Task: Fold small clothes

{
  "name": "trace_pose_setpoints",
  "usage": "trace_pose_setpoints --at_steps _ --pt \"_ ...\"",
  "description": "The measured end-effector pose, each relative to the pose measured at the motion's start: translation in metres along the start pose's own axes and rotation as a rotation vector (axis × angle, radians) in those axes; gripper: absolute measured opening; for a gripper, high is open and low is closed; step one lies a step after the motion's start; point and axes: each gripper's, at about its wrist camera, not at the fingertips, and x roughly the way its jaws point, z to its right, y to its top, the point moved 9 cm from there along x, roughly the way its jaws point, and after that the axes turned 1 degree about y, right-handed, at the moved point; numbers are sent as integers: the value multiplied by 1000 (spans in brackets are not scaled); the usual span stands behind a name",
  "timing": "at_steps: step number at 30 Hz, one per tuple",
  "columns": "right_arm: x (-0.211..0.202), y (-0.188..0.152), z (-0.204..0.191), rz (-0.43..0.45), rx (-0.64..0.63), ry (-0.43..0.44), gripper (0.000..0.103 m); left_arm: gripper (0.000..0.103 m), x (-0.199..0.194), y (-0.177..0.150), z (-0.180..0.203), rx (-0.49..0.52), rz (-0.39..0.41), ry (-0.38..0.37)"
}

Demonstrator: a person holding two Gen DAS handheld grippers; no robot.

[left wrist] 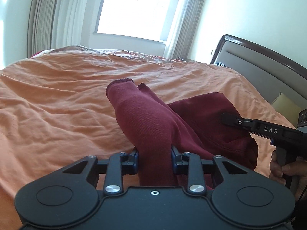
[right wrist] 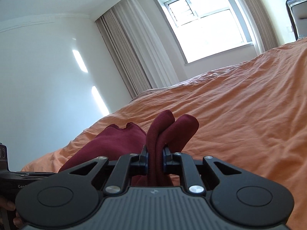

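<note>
A dark red knit garment (left wrist: 145, 118) hangs lifted above an orange bed sheet (left wrist: 57, 103). My left gripper (left wrist: 155, 156) is shut on a thick bunched fold of it; the fabric stands up between the pads and its hemmed end flops forward. In the same view my right gripper (left wrist: 223, 117) reaches in from the right, clamped on another part of the cloth. In the right wrist view my right gripper (right wrist: 155, 160) is shut on a doubled fold of the garment (right wrist: 167, 132), and the rest of the cloth drapes to the left.
The wrinkled orange sheet (right wrist: 239, 115) covers the whole bed. A dark-framed padded headboard (left wrist: 268, 63) stands at the right, a bright window (left wrist: 138, 9) with curtains behind the bed. A hand (left wrist: 282, 170) holds the right gripper's handle; the left gripper's body (right wrist: 11, 178) shows at the left edge.
</note>
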Motion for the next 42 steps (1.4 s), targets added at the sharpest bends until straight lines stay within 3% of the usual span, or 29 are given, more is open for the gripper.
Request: trace_pose_setpoints --at_steps 8,17,21,23,25,33,39,42 --pt "56 -20 -14 -62 35 2 15 33 -7 10 -59 -28 -7 100" --pt "57 -48 18 -131 74 -106 17 37 14 -19 -80 -76 -56 126" --pt "55 -53 18 -142 51 -148 32 47 17 -25 -83 -77 -64 145" --pt "52 -54 16 -137 34 -156 38 57 16 -29 -84 -78 -69 160" --pt "45 -53 13 -125 9 -178 57 68 15 -33 -84 -81 -72 172" --pt "-4 -48 -27 -11 -159 -213 89 94 -16 -39 -77 -77 -5 214" --pt "-55 -60 -68 81 -247 -206 103 102 -68 -48 -70 -63 92 257" --pt "-81 -69 -83 120 -253 -205 103 102 -97 -56 -65 -48 142 269"
